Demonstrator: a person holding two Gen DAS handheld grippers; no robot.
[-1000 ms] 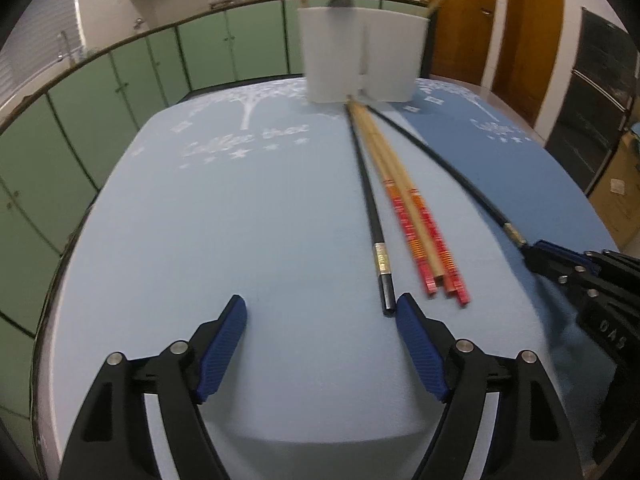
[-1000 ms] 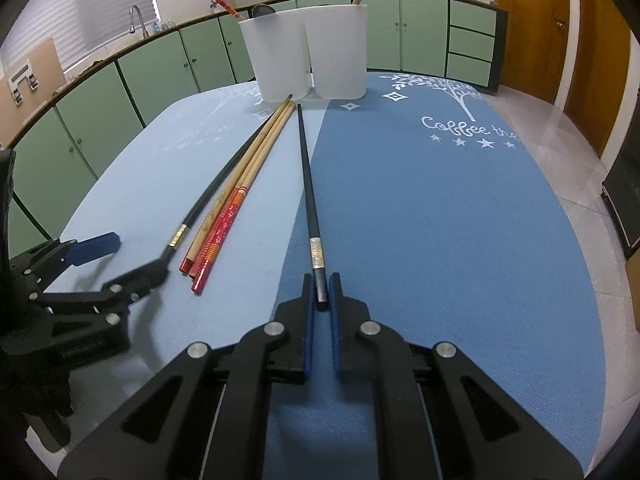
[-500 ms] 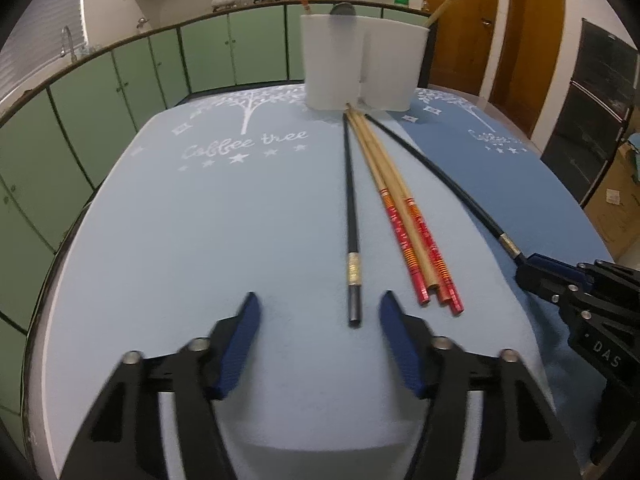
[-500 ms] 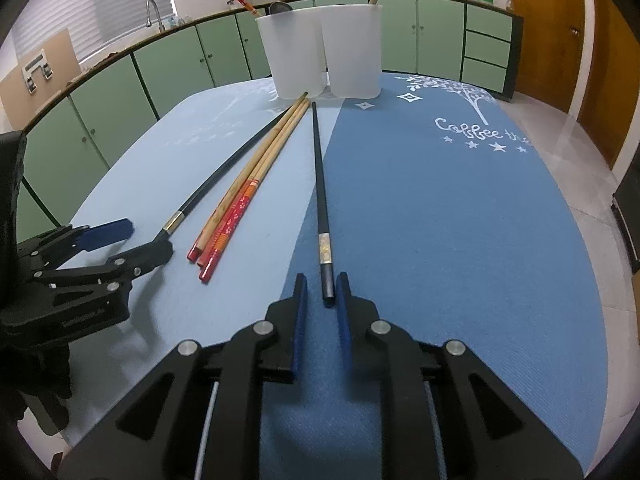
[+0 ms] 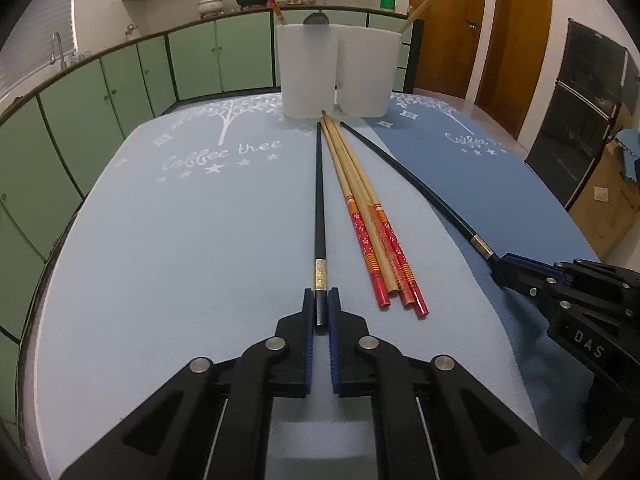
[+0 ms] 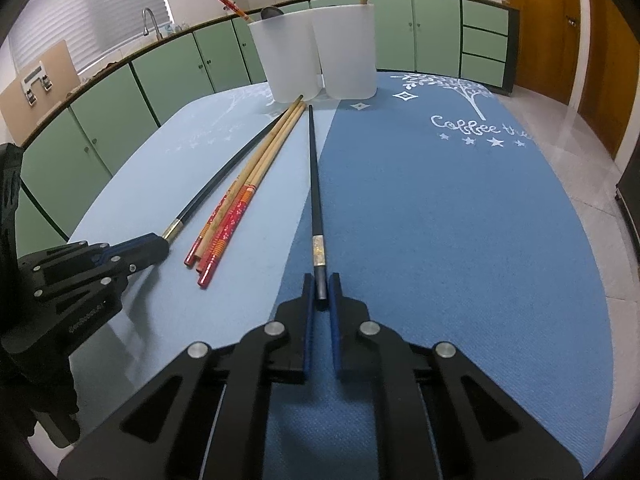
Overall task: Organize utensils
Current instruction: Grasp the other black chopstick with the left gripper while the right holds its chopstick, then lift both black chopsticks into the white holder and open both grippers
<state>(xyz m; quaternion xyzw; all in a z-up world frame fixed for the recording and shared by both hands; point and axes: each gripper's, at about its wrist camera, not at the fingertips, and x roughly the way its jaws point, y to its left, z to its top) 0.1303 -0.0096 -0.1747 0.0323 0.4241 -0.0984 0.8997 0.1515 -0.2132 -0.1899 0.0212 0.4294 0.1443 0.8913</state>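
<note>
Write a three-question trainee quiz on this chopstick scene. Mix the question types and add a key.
1. True or false: the left gripper is shut on the near end of a black chopstick.
2. What does the right gripper hold? A) a red-ended wooden chopstick B) the other black chopstick C) a spoon
3. Fill in: the wooden chopsticks lie loose on the table mat, between the two ____ ones.

Key:
1. True: its jaws pinch the end just below the metal band.
2. B
3. black
</note>
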